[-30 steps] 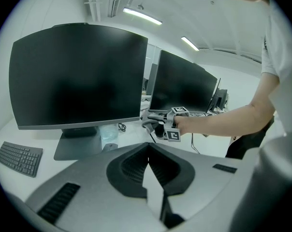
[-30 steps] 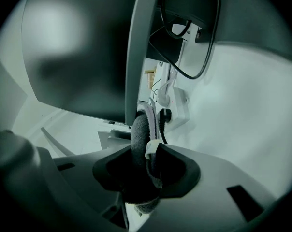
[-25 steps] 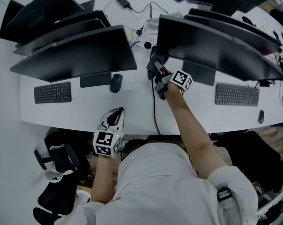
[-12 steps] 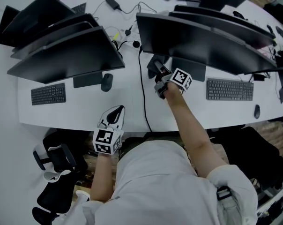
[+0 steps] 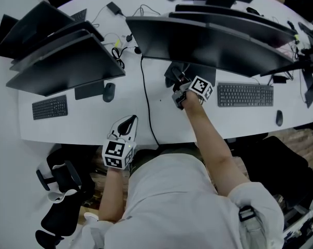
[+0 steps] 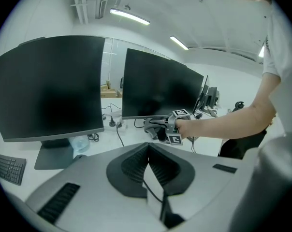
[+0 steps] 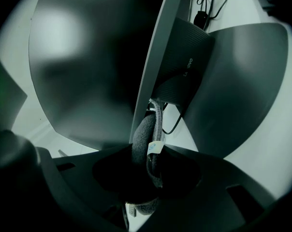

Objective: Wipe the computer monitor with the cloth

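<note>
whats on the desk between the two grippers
A black cable crosses the desk between the left gripper and the right gripper holding the cloth, shown in head view.

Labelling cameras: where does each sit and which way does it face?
Head view: on the head, steeply down at desk and monitor; torso, arms, left gripper, right gripper show.
Left gripper view: on that gripper, across the desk at the monitor; its shut jaws, right arm.
Right gripper view: on that gripper, at the monitor's lower edge; jaws clamp the cloth.
Shared: first two both show right gripper.
</note>
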